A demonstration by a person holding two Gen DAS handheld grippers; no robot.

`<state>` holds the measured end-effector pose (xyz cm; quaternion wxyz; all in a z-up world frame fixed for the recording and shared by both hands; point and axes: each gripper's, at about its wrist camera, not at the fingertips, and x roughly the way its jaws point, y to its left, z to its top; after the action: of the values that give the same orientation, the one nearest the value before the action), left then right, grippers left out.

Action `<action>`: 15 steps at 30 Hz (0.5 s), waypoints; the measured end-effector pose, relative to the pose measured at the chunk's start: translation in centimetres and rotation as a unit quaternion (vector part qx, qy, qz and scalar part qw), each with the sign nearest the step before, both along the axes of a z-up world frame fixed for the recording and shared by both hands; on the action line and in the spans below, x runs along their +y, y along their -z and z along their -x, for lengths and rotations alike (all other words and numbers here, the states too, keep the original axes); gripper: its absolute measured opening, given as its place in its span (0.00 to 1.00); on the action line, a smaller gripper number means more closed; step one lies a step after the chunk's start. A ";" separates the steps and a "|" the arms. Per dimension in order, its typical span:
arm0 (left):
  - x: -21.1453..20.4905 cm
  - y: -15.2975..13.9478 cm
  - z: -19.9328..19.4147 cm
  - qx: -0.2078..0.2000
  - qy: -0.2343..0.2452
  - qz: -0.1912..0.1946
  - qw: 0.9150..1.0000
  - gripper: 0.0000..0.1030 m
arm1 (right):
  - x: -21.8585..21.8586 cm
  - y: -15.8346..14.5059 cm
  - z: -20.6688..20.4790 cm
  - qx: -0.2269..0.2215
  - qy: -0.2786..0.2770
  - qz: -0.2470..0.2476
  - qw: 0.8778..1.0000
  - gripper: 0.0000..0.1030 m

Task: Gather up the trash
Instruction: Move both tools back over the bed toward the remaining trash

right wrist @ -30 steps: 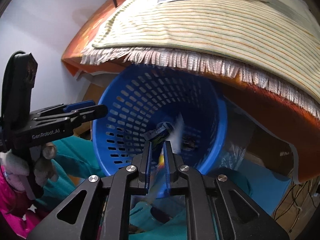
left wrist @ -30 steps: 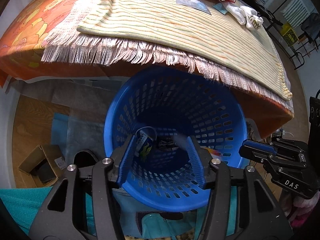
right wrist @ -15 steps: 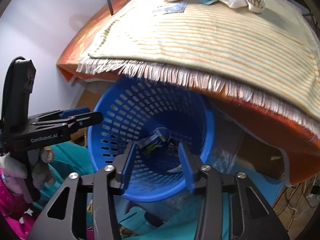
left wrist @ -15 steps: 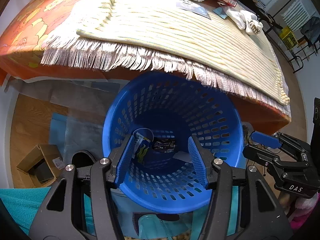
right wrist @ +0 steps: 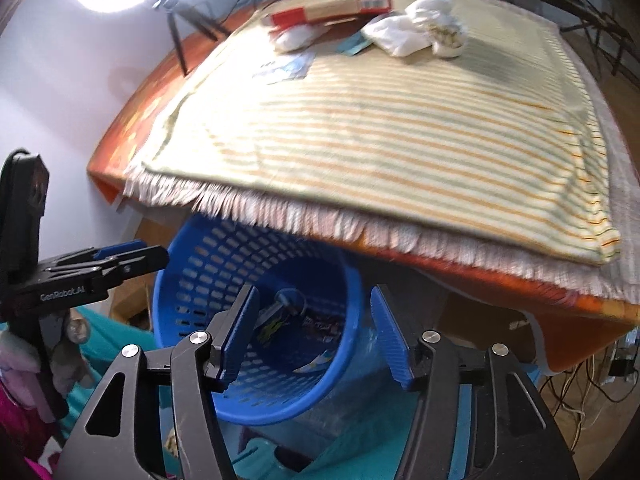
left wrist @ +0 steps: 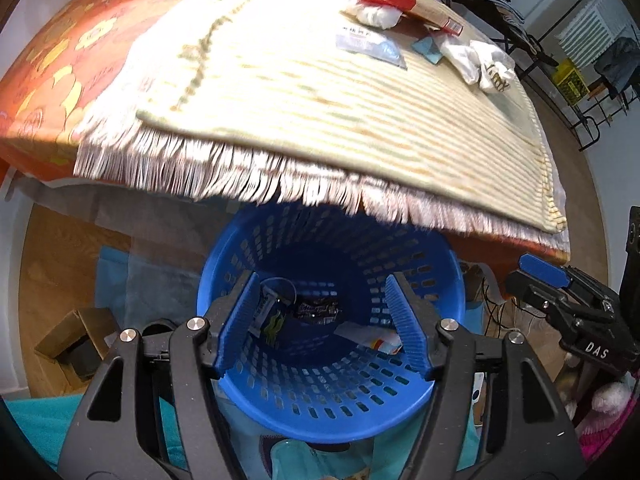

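Note:
A blue perforated basket stands below the table edge; it also shows in the right wrist view. Wrappers lie in its bottom, among them a white one. My left gripper is open and empty above the basket mouth. My right gripper is open and empty above the basket too. On the table's far side lie a red box, white crumpled bags, a clear packet and a teal scrap; the red box and bags show in the right wrist view.
A striped fringed cloth covers the orange table and overhangs the basket. A cardboard box sits on the wood floor at left. Cables hang under the table at right. A tripod with ring light stands behind the table.
My right gripper opened and dropped a white wrapper into the basket. Both grippers have risen and pulled back, so more of the tabletop shows.

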<state>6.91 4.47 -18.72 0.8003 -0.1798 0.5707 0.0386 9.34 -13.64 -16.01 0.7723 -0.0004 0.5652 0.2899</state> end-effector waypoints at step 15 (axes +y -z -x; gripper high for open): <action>0.1 -3.1 -5.6 -0.037 0.029 -0.014 0.999 0.65 | -3.4 -2.9 -4.8 -0.031 0.063 -0.027 0.997 0.58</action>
<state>12.53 4.59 -15.63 0.8243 -0.1532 0.5447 0.0169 14.11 -17.01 -13.14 0.8062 0.0471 0.5316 0.2554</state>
